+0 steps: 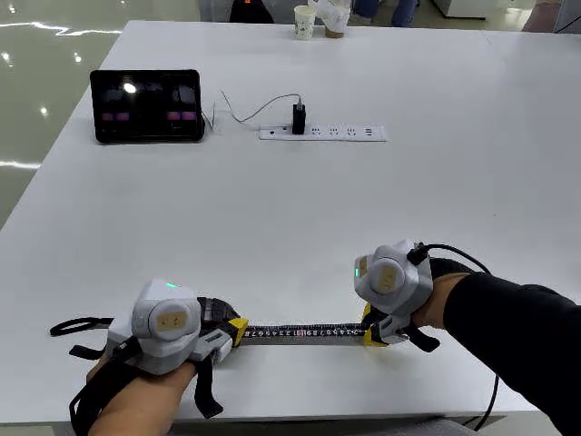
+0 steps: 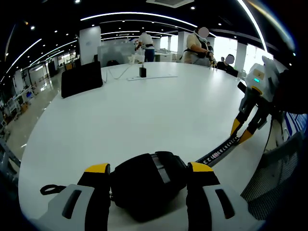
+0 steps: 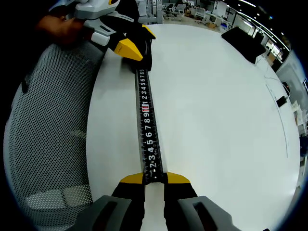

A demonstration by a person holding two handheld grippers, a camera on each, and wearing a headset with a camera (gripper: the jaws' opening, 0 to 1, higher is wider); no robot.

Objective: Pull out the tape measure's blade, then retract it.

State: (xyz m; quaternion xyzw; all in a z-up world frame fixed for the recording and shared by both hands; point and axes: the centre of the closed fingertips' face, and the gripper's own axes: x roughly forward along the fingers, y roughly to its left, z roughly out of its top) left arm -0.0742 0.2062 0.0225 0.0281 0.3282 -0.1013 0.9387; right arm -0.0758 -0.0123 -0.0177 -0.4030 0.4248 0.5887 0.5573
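Observation:
The black tape measure case (image 2: 149, 185) sits between the yellow-tipped jaws of my left gripper (image 2: 149, 168), which is shut on it near the table's front edge (image 1: 213, 329). Its black blade (image 1: 300, 332) with white numerals runs flat along the table to my right gripper (image 1: 374, 329). In the right gripper view the blade (image 3: 147, 125) stretches from the far case (image 3: 139, 41) to my right gripper (image 3: 154, 179), whose jaws are shut on the blade's end. In the left gripper view the blade (image 2: 222, 148) leads to the right gripper (image 2: 243, 131).
A dark tablet (image 1: 146, 104) stands at the back left of the white table (image 1: 363, 200). A white power strip (image 1: 322, 133) with a black plug and cable lies behind the middle. Paper cups (image 1: 305, 22) stand at the far edge. A mesh chair (image 3: 53, 125) is beside the table.

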